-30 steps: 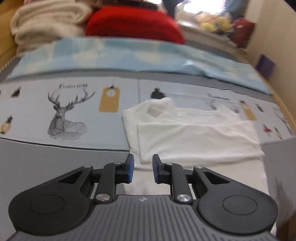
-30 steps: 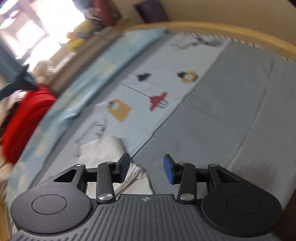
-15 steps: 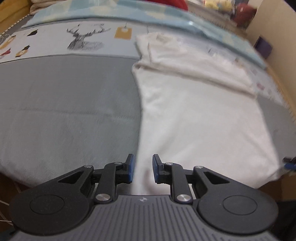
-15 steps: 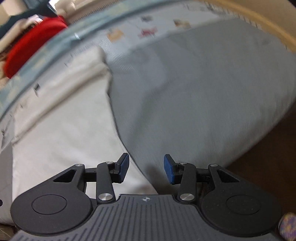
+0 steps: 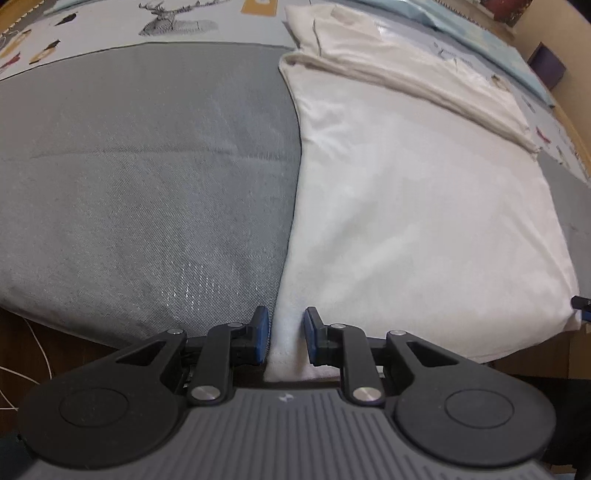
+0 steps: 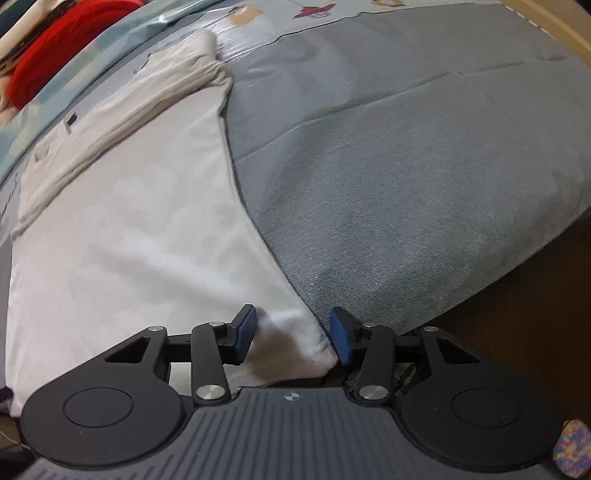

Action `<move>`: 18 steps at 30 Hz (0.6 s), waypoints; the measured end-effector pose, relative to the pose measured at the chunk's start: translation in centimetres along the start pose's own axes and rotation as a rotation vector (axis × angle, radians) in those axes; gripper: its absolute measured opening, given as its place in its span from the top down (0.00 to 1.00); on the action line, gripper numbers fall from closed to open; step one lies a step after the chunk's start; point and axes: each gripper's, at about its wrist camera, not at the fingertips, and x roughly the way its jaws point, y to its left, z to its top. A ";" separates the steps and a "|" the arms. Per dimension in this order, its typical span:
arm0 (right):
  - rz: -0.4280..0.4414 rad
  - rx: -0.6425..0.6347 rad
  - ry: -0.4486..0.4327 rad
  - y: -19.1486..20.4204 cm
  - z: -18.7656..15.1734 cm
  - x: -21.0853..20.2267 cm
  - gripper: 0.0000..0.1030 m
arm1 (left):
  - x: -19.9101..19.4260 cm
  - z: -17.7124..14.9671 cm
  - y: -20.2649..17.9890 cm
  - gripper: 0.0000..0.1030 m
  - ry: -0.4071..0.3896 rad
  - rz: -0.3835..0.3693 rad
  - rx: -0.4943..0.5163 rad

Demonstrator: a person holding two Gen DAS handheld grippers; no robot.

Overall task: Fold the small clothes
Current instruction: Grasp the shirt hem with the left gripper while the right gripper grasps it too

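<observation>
A white garment [image 5: 417, 192] lies flat on the bed, its far part folded over into a thick band [image 5: 406, 74]. Its near hem hangs over the bed's front edge. My left gripper [image 5: 284, 338] is open, with the garment's near left corner between its blue pads. My right gripper [image 6: 291, 336] is open wider, with the near right corner of the same garment [image 6: 122, 236] between its fingers. Neither gripper has closed on the cloth.
The bed has a grey cover [image 5: 147, 177] with a pale printed strip [image 5: 177, 18] behind it. A red cushion [image 6: 55, 40] lies far back. Dark floor [image 6: 524, 306] shows below the bed's front edge. A white cable [image 5: 22, 354] hangs at the left.
Both grippers have pulled back from the far part of the bed to its front edge and now straddle the garment's near corners. Their openings look unchanged.
</observation>
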 end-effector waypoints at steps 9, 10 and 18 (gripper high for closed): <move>0.031 -0.064 0.020 0.8 -0.4 -0.7 0.86 | -0.4 0.3 -0.4 0.86 -0.005 0.013 0.034; 0.038 -0.067 0.021 0.9 -0.5 -0.8 0.86 | -0.5 0.2 -0.5 0.86 -0.005 0.012 0.042; 0.014 -0.062 0.045 1.2 -0.5 -0.8 0.84 | -0.1 0.1 -0.6 0.86 0.022 0.028 0.048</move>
